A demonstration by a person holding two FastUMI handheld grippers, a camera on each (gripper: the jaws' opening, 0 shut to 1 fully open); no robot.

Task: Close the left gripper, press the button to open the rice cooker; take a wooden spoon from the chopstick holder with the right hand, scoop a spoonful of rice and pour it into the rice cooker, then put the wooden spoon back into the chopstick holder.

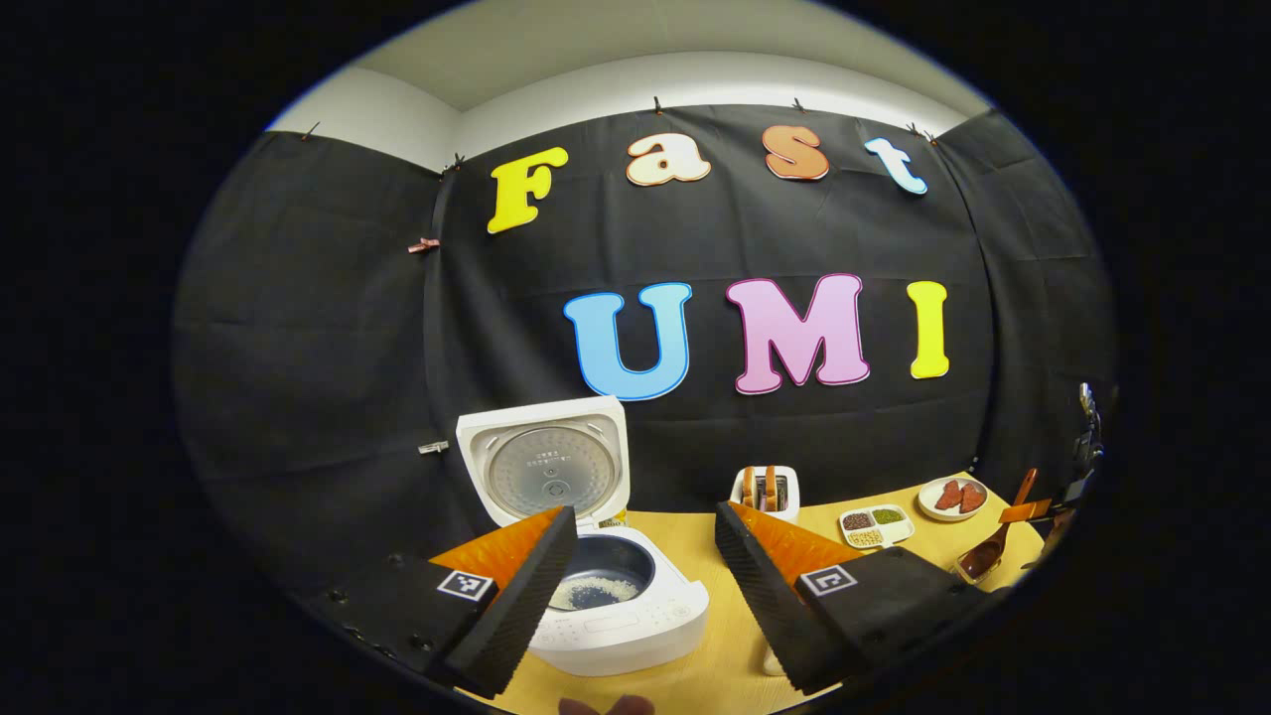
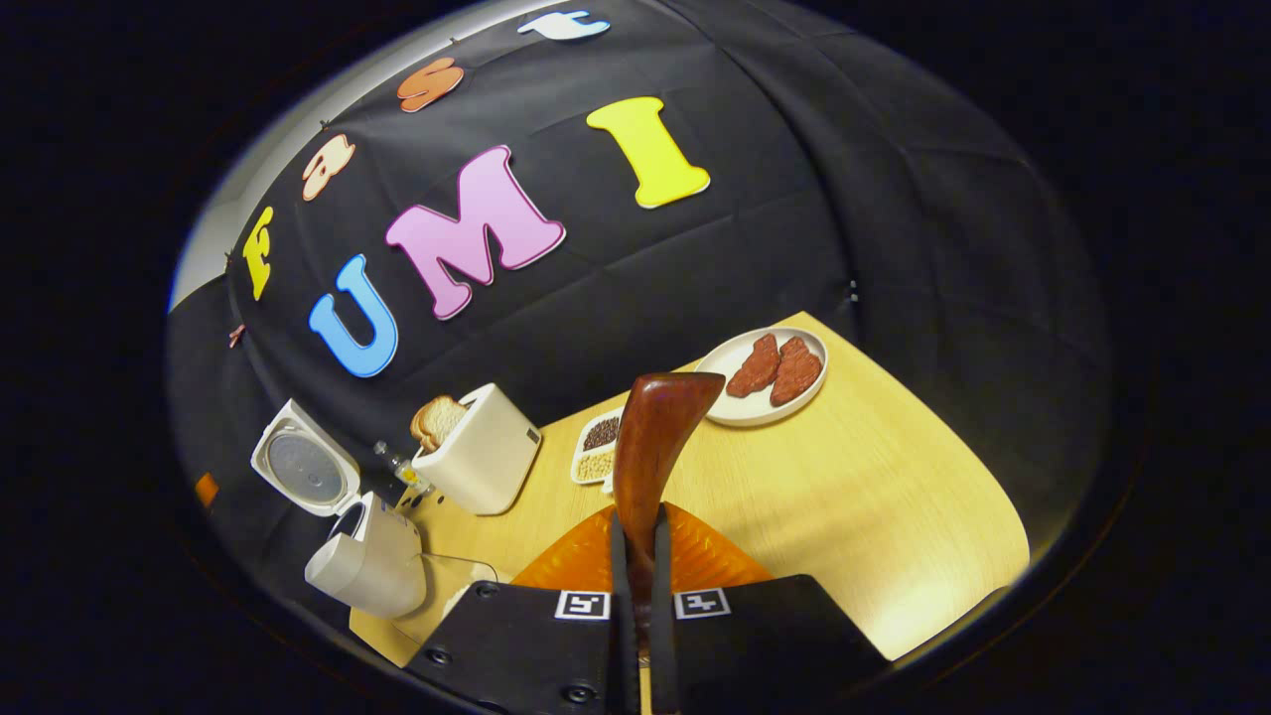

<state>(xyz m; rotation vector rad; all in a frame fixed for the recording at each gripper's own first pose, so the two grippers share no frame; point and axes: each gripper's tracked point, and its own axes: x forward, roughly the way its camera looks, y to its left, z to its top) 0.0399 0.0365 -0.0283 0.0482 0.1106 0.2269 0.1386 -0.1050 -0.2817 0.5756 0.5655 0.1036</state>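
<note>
The white rice cooker stands on the table with its lid raised, and white rice lies in the pot. My left gripper hovers open just in front of it, one finger on each side of the pot. The right gripper is shut on the handle of a brown wooden spoon, which points forward over the table. In the left gripper view the spoon hangs at the far right, bowl downward, held by the right gripper. From the right gripper view, the cooker sits far to the left.
A white toaster with bread, a divided dish of beans and a plate of red meat stand along the back of the wooden table. The black cloth wall rises right behind them. Fingertips of a hand show at the bottom edge.
</note>
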